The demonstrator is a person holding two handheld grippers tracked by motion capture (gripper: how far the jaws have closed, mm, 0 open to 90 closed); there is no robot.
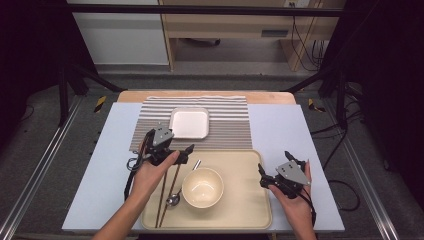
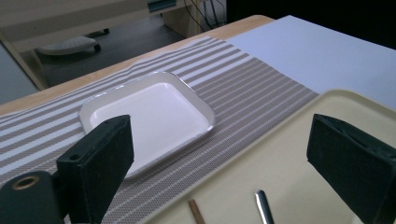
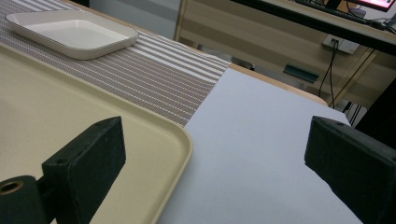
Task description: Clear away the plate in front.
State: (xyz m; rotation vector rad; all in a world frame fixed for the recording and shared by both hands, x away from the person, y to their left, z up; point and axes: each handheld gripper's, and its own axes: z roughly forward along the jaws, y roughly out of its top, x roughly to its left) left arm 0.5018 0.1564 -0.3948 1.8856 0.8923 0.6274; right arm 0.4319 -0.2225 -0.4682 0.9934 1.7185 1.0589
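Beside the bowl [image 1: 202,187], spoon [image 1: 174,198], chopsticks [image 1: 162,197], left claw [image 1: 170,144] open above

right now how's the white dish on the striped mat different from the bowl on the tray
The white dish is square with rounded corners, shallow and flat-bottomed; the bowl is round and deep. The dish is bright white, the bowl cream like the tray under it. The dish lies alone on the striped mat, while the bowl has a spoon and chopsticks beside it. Both sit upright and look empty.
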